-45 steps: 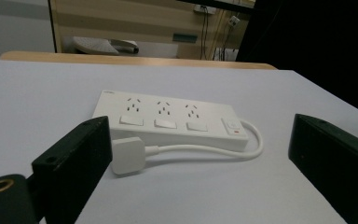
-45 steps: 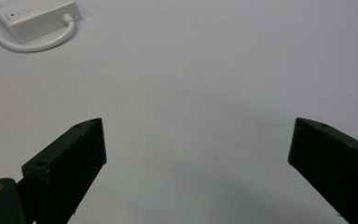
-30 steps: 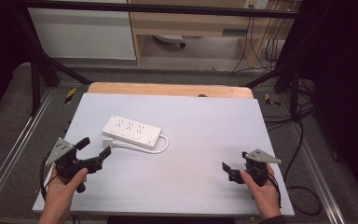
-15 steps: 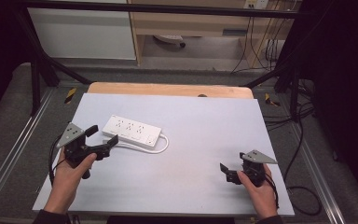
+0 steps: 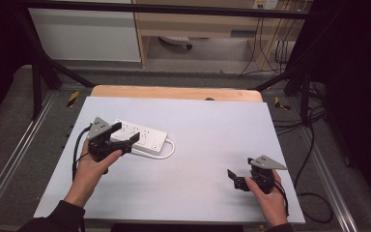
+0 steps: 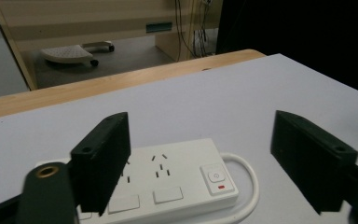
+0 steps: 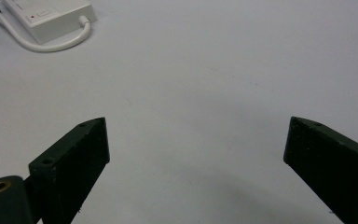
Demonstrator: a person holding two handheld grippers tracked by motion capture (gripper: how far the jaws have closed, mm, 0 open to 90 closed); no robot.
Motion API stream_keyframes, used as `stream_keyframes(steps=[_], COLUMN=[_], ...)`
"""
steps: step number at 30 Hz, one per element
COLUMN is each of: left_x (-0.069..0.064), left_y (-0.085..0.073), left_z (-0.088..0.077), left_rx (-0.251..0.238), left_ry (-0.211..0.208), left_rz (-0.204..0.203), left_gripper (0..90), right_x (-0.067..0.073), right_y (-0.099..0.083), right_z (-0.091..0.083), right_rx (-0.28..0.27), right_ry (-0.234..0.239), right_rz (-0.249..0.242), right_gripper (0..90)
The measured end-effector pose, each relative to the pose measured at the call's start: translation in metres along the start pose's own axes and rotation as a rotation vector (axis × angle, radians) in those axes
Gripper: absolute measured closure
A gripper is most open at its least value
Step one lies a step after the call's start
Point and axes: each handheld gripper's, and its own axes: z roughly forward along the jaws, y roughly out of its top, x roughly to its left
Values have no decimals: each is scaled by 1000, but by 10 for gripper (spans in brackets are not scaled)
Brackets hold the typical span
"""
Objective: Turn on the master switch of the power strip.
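high view: power strip (image 5: 142, 137) lies mid-left on the table (image 5: 212, 130), long axis slanting left-right. left gripper (image 5: 125, 135) sits right over its near-left end, jaws wide but just been closing, nothing pinched yet. right gripper (image 5: 234, 179) well off to the strip's right, open w/ nothing in it.

I see a rectangular table with a pale grey matte top (image 5: 203, 130) and a bare light-wood strip (image 5: 174, 93) along its far edge. On the grey surface, left of centre, lies a flat white plastic power strip (image 5: 147, 139), its thick white cable (image 5: 166, 152) looping beside one end.
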Motion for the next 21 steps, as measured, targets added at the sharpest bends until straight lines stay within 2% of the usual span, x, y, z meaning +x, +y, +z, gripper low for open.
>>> stream_keyframes(steps=[4, 5, 11, 12, 13, 21], left_x=[-4, -7, -10, -11, -11, -13], left_y=[1, 2, 0, 0, 0, -3], left_z=[12, 19, 34, 37, 42, 59], left_rx=[9, 30, 60, 67, 83, 113], left_ry=[-7, -13, -10, -9, -8, -34], left_rz=[13, 5, -8, -9, -7, -9], left_gripper=[309, 326, 467, 467, 524, 720], right_x=[0, 0, 1, 1, 2, 1], right_y=[0, 0, 0, 0, 1, 1], right_z=[0, 0, 0, 0, 0, -1], right_rx=[-1, 2, 10, 10, 9, 1], right_ry=[0, 0, 4, 4, 5, 5], right_rz=[0, -2, -5, -5, -7, -7], right_gripper=[70, 71, 72, 72, 73, 74])
